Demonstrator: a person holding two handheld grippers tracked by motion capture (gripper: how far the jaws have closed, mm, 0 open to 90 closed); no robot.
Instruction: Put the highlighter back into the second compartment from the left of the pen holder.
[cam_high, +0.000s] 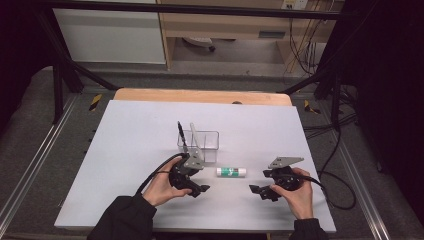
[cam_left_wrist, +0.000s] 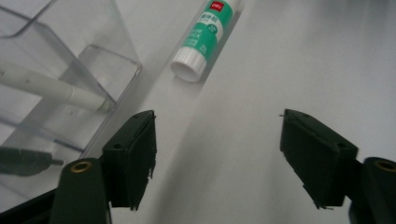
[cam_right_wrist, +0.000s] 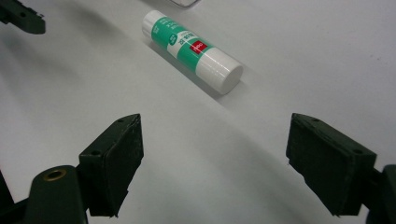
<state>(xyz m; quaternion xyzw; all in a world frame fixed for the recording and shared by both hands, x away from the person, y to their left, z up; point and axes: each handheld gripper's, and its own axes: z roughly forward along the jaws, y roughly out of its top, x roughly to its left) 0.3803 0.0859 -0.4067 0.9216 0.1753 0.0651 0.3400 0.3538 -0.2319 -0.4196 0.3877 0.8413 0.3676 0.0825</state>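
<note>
A green and white glue stick (cam_high: 231, 171) lies on its side on the white table (cam_high: 150, 130), between my two grippers. In the left gripper view the glue stick (cam_left_wrist: 204, 36) lies ahead of the jaws, which stand wide apart and empty. My left gripper (cam_high: 200, 189) rests low on the table, left of the stick and in front of a clear plastic box (cam_high: 199, 141) that holds a black pen (cam_high: 182, 134) and a white pen (cam_high: 195, 138). My right gripper (cam_high: 257, 192) is open, right of the stick and pointing toward it. The glue stick (cam_right_wrist: 191, 50) lies beyond its empty jaws.
The clear box (cam_left_wrist: 56, 88) stands close to the left gripper's left jaw, with the white pen (cam_left_wrist: 51, 88) inside. A wooden strip (cam_high: 200, 96) edges the table's far side. Cables trail off the right side (cam_high: 340, 190).
</note>
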